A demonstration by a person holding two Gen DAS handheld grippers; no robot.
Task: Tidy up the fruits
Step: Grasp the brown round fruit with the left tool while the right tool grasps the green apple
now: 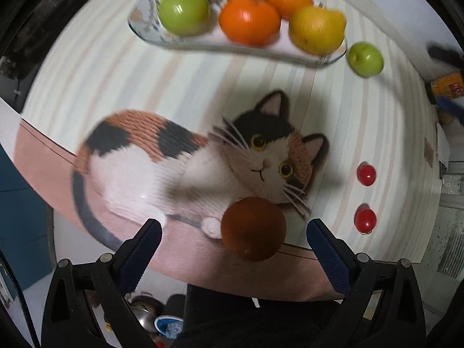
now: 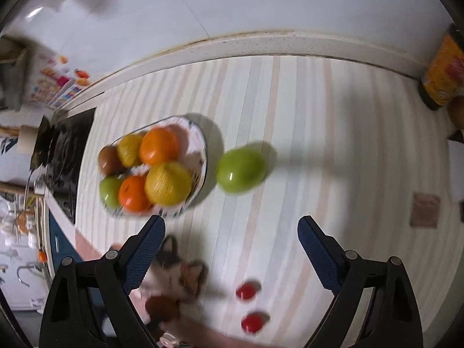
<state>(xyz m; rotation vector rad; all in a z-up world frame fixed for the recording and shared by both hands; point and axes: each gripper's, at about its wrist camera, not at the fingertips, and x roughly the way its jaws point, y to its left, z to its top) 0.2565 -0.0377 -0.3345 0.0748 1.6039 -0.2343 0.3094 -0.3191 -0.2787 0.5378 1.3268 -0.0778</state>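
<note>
A plate point(image 1: 145, 29) point(image 2: 200, 142) holds several fruits: a green apple point(image 1: 184, 10), oranges point(image 1: 249, 20) point(image 2: 159, 145), a yellow fruit point(image 1: 317, 29) point(image 2: 168, 182) and a brown one. A loose green apple point(image 1: 365, 59) point(image 2: 240, 166) lies right of the plate. A brown fruit point(image 1: 253, 227) point(image 2: 162, 307) lies on the cat picture, just ahead of my open, empty left gripper point(image 1: 233, 229). Two red cherry tomatoes point(image 1: 366, 175) point(image 1: 364, 219) point(image 2: 246, 291) point(image 2: 253, 322) lie to the right. My right gripper point(image 2: 232, 226) is open and empty above the table, between plate and tomatoes.
The table has a striped cloth with a calico cat print point(image 1: 185, 162). A wall edge point(image 2: 261, 43) runs along the back. An orange box point(image 2: 443, 72) point(image 1: 448, 85) stands at the far right. A black stovetop point(image 2: 69, 156) lies left of the plate.
</note>
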